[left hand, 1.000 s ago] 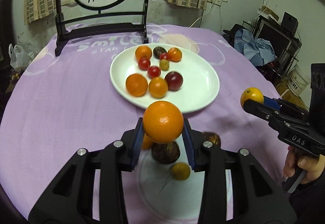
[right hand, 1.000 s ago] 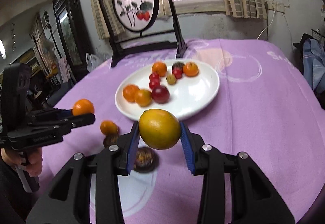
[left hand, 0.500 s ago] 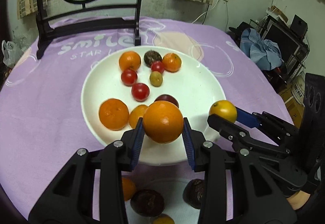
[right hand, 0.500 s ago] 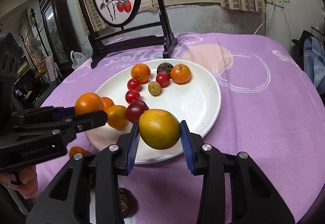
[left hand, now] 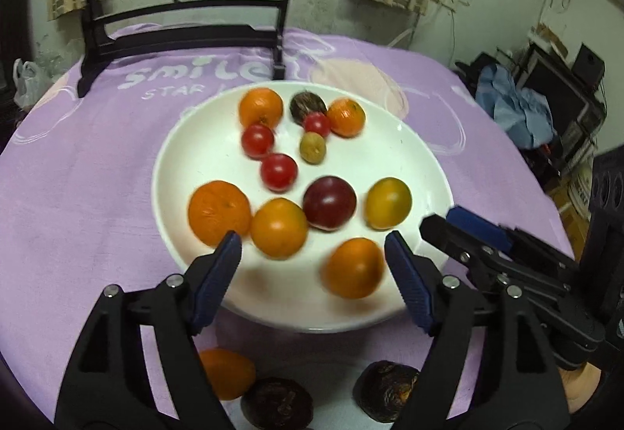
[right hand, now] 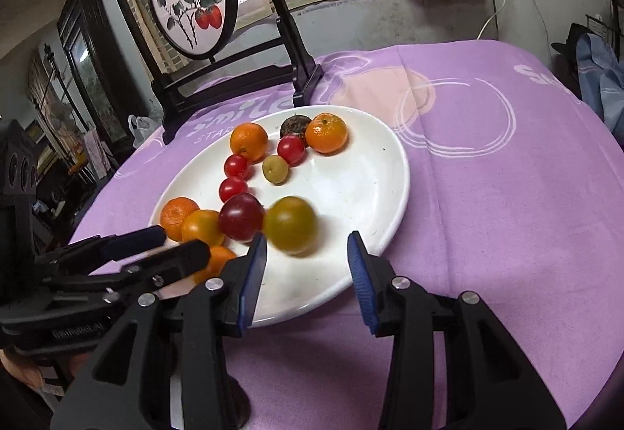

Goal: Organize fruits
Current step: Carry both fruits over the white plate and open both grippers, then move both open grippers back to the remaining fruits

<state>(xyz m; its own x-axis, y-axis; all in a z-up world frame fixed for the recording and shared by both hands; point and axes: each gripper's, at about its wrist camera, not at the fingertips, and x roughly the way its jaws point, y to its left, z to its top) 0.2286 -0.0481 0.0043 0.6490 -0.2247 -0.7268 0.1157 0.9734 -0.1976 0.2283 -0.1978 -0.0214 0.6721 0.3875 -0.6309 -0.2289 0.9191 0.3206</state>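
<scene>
Both fruits have dropped: the orange (left hand: 354,267) and yellow-green fruit (right hand: 290,224) lie on the white plate (left hand: 202,141). Left gripper (left hand: 313,266) and right gripper (right hand: 307,263) stand spread and empty. Purple cloth (left hand: 78,196) reads "smile STAR".

Left gripper (left hand: 312,258): jaws spread wide, nothing held. Right gripper (right hand: 308,258): jaws likewise parted, empty. Both point forward, side by side, the right one's fingertips (left hand: 436,231) close alongside.
</scene>
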